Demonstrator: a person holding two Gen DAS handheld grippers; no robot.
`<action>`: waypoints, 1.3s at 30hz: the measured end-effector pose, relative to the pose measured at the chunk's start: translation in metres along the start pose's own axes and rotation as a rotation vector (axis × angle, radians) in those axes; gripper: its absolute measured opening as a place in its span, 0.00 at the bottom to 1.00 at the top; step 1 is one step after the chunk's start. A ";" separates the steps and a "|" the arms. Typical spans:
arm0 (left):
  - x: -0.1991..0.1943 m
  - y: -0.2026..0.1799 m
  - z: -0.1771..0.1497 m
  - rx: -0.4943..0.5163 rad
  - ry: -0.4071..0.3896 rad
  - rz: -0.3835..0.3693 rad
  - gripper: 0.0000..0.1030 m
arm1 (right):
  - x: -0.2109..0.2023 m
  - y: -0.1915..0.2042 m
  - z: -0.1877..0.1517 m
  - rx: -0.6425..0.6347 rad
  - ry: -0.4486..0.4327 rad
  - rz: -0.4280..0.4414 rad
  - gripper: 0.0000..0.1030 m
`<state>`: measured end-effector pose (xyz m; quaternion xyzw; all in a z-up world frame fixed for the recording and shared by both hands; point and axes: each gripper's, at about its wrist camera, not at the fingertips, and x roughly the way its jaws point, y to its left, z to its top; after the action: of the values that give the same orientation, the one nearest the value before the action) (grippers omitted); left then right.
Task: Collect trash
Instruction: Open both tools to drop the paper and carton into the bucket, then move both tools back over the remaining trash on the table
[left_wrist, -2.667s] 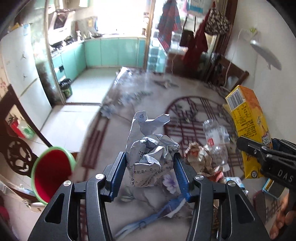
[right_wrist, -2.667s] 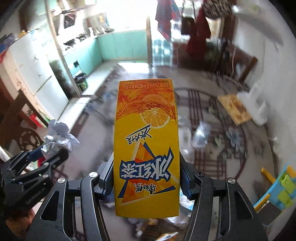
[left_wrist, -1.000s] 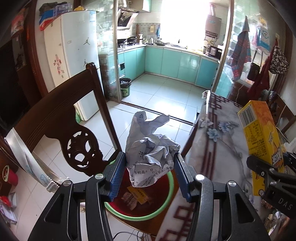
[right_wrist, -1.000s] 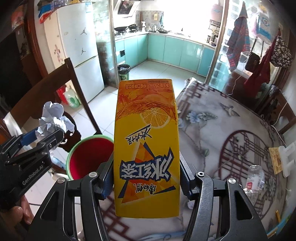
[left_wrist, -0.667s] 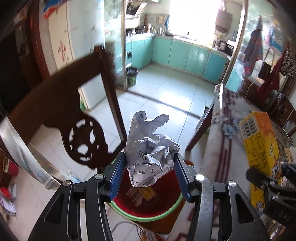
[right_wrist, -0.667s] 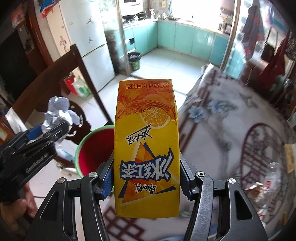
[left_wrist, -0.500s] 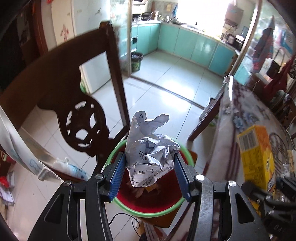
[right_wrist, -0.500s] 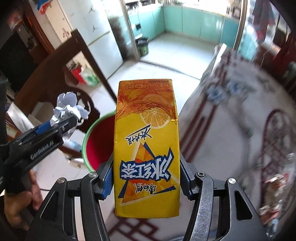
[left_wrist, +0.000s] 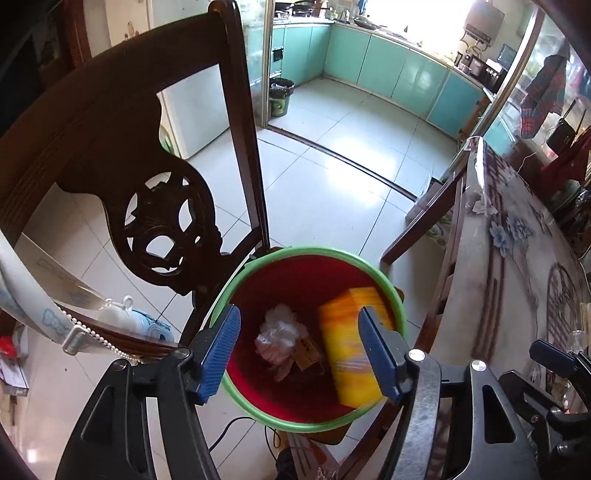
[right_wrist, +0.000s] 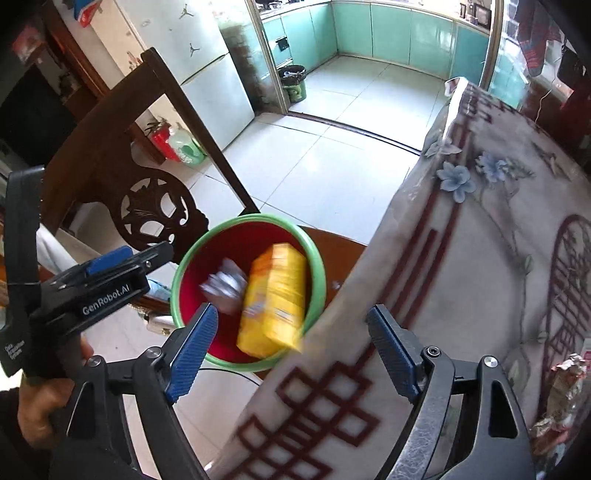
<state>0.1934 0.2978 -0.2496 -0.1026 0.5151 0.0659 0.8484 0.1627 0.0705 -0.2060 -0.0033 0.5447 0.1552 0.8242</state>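
A red bin with a green rim stands on a chair seat beside the table. Inside it lie the yellow drink carton, blurred by motion, and the crumpled paper ball. My left gripper is open and empty right above the bin. My right gripper is open and empty above the bin's near rim and the table edge. The left gripper also shows in the right wrist view.
A dark carved wooden chair back rises just left of the bin. The table with a flowered cloth lies to the right, with crumpled wrappers at its far right. Tiled floor leads to a kitchen.
Both grippers have opened. The paper ball and the carton have dropped out of them into the bin. Both grippers have moved closer over the bin.
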 end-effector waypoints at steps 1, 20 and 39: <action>-0.002 -0.003 0.000 0.002 -0.009 -0.003 0.64 | -0.004 -0.003 -0.002 0.003 -0.005 -0.004 0.81; -0.081 -0.081 -0.040 0.094 -0.129 -0.027 0.64 | -0.089 -0.052 -0.046 0.024 -0.141 -0.091 0.82; -0.207 -0.220 -0.124 0.237 -0.287 -0.092 0.67 | -0.212 -0.124 -0.113 0.067 -0.382 -0.165 0.88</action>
<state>0.0391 0.0532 -0.0984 -0.0149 0.3876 -0.0202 0.9215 0.0172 -0.1210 -0.0815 0.0089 0.3812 0.0670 0.9220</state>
